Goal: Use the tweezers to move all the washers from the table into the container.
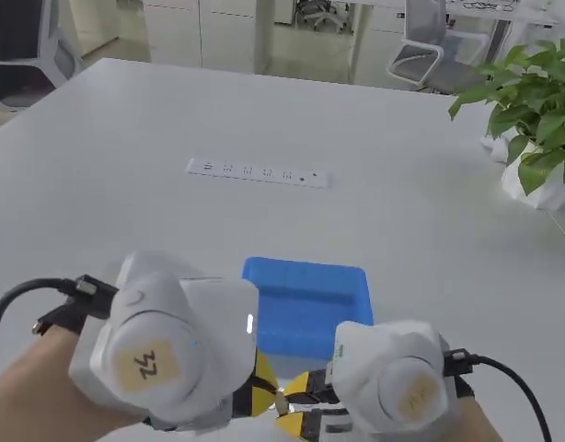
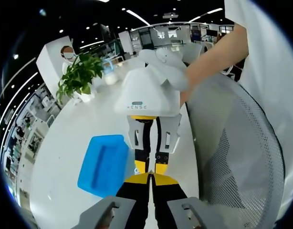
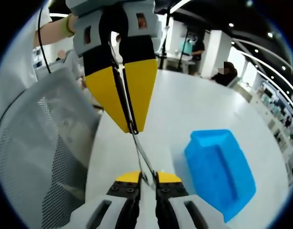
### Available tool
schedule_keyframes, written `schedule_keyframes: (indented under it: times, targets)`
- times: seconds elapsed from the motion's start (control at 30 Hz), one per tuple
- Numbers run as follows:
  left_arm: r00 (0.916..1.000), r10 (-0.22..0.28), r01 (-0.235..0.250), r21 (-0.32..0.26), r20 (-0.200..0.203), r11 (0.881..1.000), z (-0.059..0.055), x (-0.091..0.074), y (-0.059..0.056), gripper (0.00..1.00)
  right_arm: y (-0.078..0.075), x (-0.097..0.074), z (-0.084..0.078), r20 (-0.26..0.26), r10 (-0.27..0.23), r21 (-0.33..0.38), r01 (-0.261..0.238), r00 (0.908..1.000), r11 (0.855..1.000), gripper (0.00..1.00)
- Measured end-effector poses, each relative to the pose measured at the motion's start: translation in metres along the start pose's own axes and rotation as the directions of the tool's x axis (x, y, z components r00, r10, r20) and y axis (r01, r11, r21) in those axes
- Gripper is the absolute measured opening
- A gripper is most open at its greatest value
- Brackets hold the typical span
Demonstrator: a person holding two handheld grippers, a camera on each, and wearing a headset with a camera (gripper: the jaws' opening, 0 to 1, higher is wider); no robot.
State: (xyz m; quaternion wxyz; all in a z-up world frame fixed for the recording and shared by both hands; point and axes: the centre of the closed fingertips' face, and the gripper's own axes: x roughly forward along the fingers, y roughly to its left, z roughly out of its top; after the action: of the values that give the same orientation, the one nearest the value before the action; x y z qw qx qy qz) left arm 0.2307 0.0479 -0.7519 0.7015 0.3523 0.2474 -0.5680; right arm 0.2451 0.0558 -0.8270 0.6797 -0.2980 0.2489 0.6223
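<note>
The white table carries the blue container. Just short of it, my left gripper and right gripper both pinch the tweezers, one at each end. I judge this is grip-setting. Next, one claw must release before any washer pickup.

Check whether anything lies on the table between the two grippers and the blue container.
Nothing visible does. The blue container lies just beyond the left gripper and the right gripper, with only bare table between. The tweezers span the two grippers' jaws.
</note>
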Motion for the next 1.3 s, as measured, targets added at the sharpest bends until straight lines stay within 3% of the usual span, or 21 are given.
schedule_keyframes:
  times: [0.5,0.63,1.0,1.3]
  targets:
    - [0.9974,-0.07,0.07,-0.034,-0.018,0.997,0.0,0.007,0.015,0.0,-0.003,0.003,-0.006,-0.002,0.013,0.064,-0.013,0.9999,0.998,0.1]
    - [0.9936,-0.111,0.11,-0.035,-0.024,0.993,0.002,0.008,0.018,0.0,-0.005,0.002,-0.006,0.004,0.023,0.09,-0.024,0.9997,0.996,0.12]
    - [0.9831,-0.178,0.176,-0.05,-0.044,0.983,0.005,0.013,0.021,0.0,-0.012,-0.013,0.007,0.086,0.044,0.182,-0.06,0.9953,0.981,0.16]
    - [0.9797,-0.193,0.191,-0.046,-0.052,0.98,0.005,0.015,0.018,0.0,-0.01,-0.011,0.006,0.055,0.066,0.148,-0.073,0.9963,0.986,0.14]
